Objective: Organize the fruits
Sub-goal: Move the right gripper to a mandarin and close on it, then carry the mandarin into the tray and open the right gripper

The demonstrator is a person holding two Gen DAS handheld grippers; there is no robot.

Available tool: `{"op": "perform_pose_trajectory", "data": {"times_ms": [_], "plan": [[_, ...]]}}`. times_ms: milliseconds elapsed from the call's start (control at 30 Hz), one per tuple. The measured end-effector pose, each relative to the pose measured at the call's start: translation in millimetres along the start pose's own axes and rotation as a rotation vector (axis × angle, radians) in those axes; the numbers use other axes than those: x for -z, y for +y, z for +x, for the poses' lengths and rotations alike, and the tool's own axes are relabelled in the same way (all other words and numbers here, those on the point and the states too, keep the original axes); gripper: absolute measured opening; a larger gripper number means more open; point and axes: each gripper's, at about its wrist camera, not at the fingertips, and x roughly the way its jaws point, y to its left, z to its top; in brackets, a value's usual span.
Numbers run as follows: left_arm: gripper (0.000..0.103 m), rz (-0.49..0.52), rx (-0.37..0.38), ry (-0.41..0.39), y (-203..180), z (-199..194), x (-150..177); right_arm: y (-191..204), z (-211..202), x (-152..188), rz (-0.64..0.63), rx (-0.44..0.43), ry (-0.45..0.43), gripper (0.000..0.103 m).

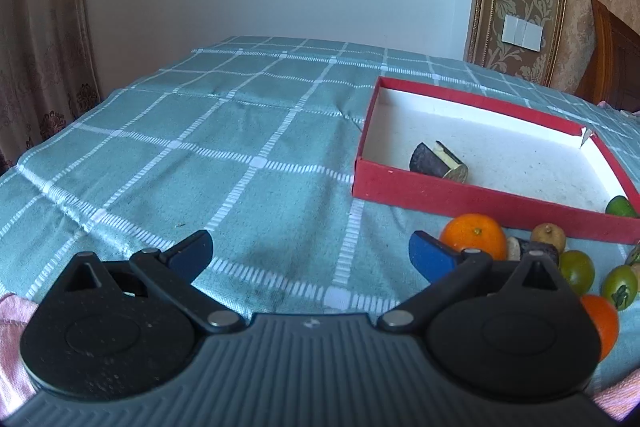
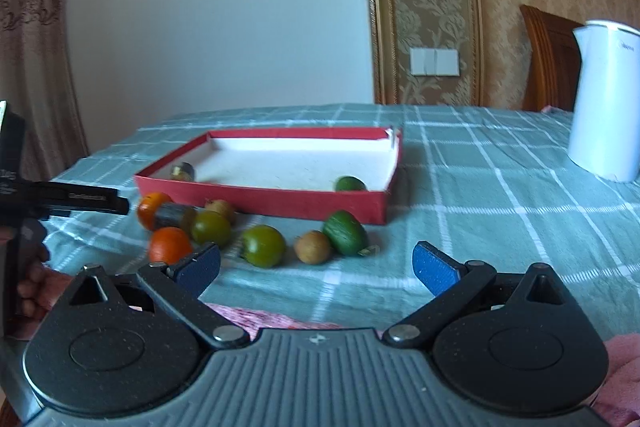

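The left gripper (image 1: pixel 310 255) has its blue-padded fingers (image 1: pixel 434 255) spread as wide as they go, with nothing between them but the teal checked tablecloth (image 1: pixel 200 147). Its right finger sits just in front of a round orange (image 1: pixel 474 235) on the cloth. The right gripper (image 2: pixel 316 265) is likewise splayed open and empty, hanging above the near edge of the table and pointing slightly downward at the row of fruit.

Beyond the fingers the loose fruit lies in a cluster before the shallow red cardboard box with a white inside (image 2: pixel 280 201): a second orange (image 2: pixel 170 245), two round green tomatoes (image 2: pixel 263 246), a fuzzy brown kiwi (image 2: pixel 313 247), an oval dark green avocado (image 2: pixel 345 231) and a dark cut stub (image 2: pixel 174 215) resting against the fruit. Nothing blocks the way from either gripper to the box.

Inside the box are a dark purple cylinder with a pale cut end (image 1: pixel 438 161) by the near left wall and a small green lime (image 2: pixel 350 183) against the near wall towards the right corner.

A white electric kettle (image 2: pixel 606 99) stands well apart on the right; a patterned curtain (image 1: pixel 36 27) hangs at left.
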Motion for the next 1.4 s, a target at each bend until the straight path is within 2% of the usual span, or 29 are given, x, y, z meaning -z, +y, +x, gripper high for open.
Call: {"op": "perform_pose_trajectory", "data": {"times_ms": [233,367,467,500,533,733,767,900,1200,1400], "plan": [[0.103,-0.02,-0.005,-0.007,4.1,-1.5,3.1,54.1,-0.8,-14.5,-0.17,-0.096,-0.026,0.103],[0.103,-0.047,-0.002,0.028,7.9,1.8,2.9,72.4,13.9,-15.5,-0.228,-0.126,0.004,0.102],[0.103,-0.043,0.003,0.052,7.5,4.5,3.1,78.4,31.4,-15.9,-0.252,-0.143,0.065,0.079],[0.103,-0.037,0.004,0.055,7.0,5.0,3.4,79.4,36.5,-15.9,-0.253,-0.15,0.087,0.068],[0.103,-0.033,0.003,0.056,6.4,5.0,3.4,80.1,41.2,-15.8,-0.251,-0.155,0.104,0.063],[0.103,-0.023,0.023,0.048,5.3,4.9,4.6,86.8,54.9,-13.0,-0.261,-0.168,0.142,0.062],[0.103,-0.029,0.027,0.051,6.4,5.5,4.4,88.1,56.0,-12.4,-0.263,-0.171,0.146,0.059],[0.103,-0.041,0.037,0.056,8.4,6.6,3.9,89.3,61.9,-10.4,-0.259,-0.177,0.168,0.036],[0.103,-0.02,0.043,0.051,5.2,5.7,4.9,85.8,56.5,-10.0,-0.222,-0.183,0.145,0.034],[0.103,0.061,0.022,0.081,-7.4,9.6,5.6,64.5,47.4,-33.2,-0.153,-0.127,0.055,0.034]]}}
